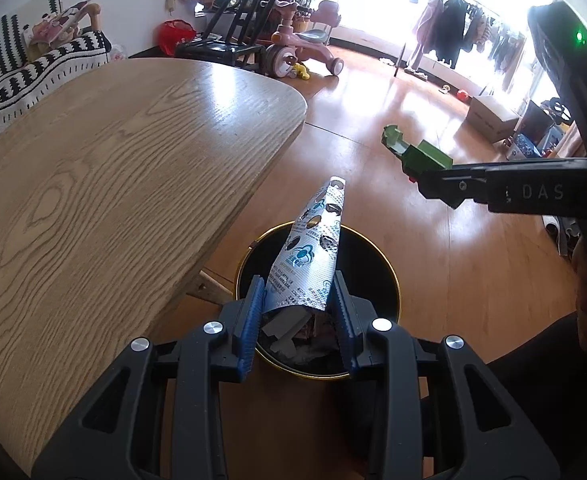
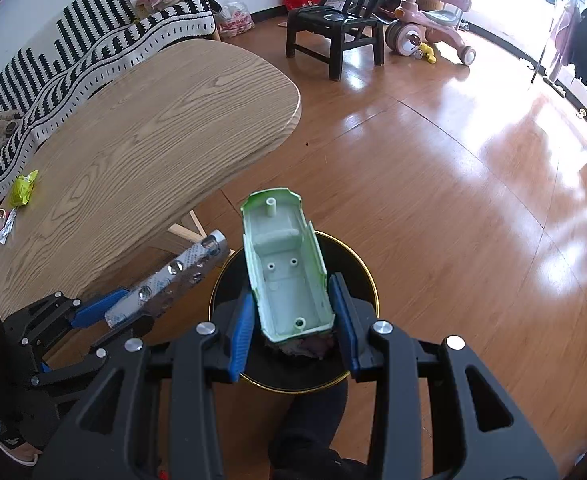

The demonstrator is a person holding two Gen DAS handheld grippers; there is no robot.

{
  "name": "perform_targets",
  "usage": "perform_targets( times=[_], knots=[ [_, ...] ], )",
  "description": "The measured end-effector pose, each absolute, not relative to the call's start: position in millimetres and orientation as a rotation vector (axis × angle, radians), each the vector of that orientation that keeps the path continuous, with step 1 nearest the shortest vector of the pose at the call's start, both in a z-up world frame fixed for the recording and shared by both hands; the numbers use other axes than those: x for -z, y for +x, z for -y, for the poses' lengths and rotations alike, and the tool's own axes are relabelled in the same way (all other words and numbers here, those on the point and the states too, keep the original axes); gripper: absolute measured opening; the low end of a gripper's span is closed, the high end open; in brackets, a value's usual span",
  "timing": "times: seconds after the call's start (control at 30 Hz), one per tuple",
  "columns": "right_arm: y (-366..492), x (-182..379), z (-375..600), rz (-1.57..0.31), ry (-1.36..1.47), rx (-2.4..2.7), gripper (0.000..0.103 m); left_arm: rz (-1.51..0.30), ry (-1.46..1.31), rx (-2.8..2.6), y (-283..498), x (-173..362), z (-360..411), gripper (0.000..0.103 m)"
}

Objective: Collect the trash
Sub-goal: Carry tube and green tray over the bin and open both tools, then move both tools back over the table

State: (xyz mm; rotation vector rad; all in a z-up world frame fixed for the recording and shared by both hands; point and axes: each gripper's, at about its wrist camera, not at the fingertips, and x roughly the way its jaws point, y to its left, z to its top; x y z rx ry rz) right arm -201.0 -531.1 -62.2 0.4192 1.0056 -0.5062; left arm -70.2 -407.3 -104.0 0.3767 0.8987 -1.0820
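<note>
I can read very little from here. The only clear lettering is "DAS" in pale capitals on the black body of the right gripper (image 1: 437,184), seen side-on from the left wrist camera. The silver blister pack (image 1: 311,254) carries blue logos and lines of small print on its foil backing, but I cannot make out any of the characters. The yellow-green wrapper (image 2: 23,188) on the table (image 2: 141,152) bears printing too small to read.
</note>
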Motion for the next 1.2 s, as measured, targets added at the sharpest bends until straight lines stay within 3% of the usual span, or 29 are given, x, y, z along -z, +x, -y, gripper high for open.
perform_targets(
  times=[0.13, 0.17, 0.2, 0.27, 0.73, 1.2],
  knots=[
    [-201.4, 62.6, 532.0, -1.003, 0.429, 0.505, 0.037, -0.896, 0.378, 1.089, -71.4, 106.4, 410.4, 0.035],
    [-201.1, 63.3, 533.4, -1.008, 0.435, 0.499, 0.047, -0.897, 0.374, 1.094, -71.7, 107.1, 411.4, 0.037],
    [-200.6, 64.5, 533.7, -1.015, 0.439, 0.505, 0.069, -0.903, 0.374, 1.104, -72.3, 108.6, 412.9, 0.047],
    [-201.7, 61.4, 533.2, -1.001, 0.432, 0.511, 0.079, -0.902, 0.376, 1.108, -74.1, 109.8, 413.8, 0.062],
    [-193.0, 47.9, 524.0, -0.948, 0.416, 0.486, 0.085, -0.863, 0.359, 1.09, -73.4, 89.4, 395.4, 0.085],
    [-117.9, 10.8, 445.8, -0.844, 0.363, 0.262, 0.088, -0.818, 0.225, 0.765, 9.0, 29.1, 249.6, 0.092]
  ],
)
